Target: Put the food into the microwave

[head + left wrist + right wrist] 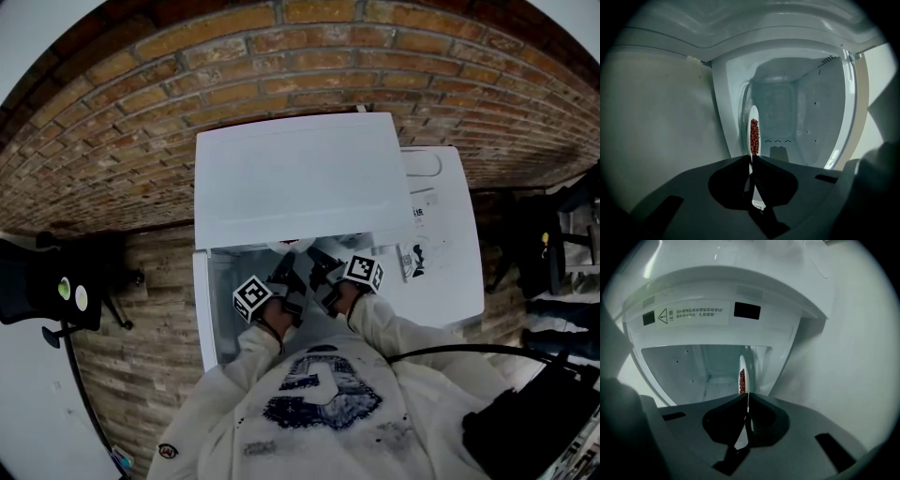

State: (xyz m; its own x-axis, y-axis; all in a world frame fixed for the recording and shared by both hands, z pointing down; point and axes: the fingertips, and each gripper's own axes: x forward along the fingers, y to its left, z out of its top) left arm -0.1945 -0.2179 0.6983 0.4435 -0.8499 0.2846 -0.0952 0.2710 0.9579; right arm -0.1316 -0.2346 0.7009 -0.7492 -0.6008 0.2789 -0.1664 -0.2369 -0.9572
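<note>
White plate (pixel 752 115) w/ red food (pixel 754 136) was at the microwave (pixel 787 108) mouth, its opposite rims clenched by left tool (pixel 751 161) & right tool (pixel 748 397). Prob. stiff, slick, breakable; loose food could slide, so rim grips needed keeping level.

Your left gripper (pixel 751 159) has its 2 dark jaws pressed onto the rim of a white plate (pixel 753 112), which you see edge-on as a thin upright sliver. A strip of red food (pixel 754 136) lies on the plate just beyond the jaw tips. Ahead, the microwave (pixel 811 108) stands open, showing its pale cavity with small holes in the walls.
</note>
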